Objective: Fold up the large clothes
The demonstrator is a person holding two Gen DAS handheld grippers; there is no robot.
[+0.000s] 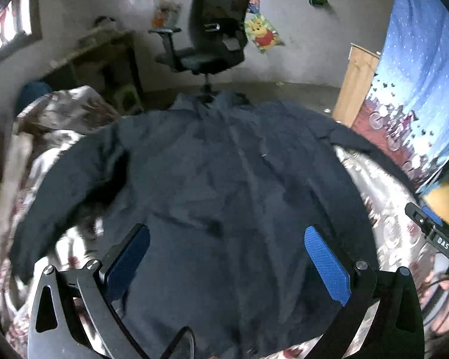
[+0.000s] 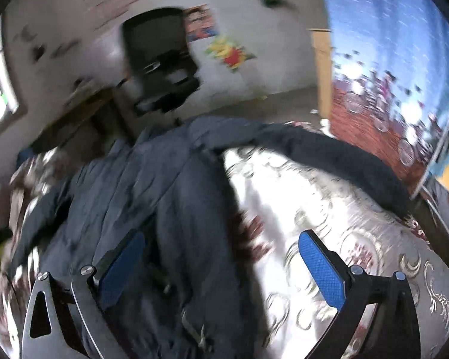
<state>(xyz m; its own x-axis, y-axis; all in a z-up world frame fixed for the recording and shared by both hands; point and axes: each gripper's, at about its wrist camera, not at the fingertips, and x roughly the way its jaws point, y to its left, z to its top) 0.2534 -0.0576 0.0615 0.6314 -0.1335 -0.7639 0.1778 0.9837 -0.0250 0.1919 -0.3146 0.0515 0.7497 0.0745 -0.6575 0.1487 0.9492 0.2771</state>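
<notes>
Left hand-held gripper (image 1: 227, 261) agape above jacket (image 1: 218, 164)

My left wrist view looks forward and down over the dark jacket (image 1: 224, 179) spread on the bed (image 1: 374, 185), close above its near hem, facing the far wall. My right wrist view sits further right, near the jacket's right edge and the bare bedcover, tilted and blurred. Both share the jacket, the office chair (image 1: 212, 39), the blue curtain (image 1: 419, 74) at right and the far wall
</notes>
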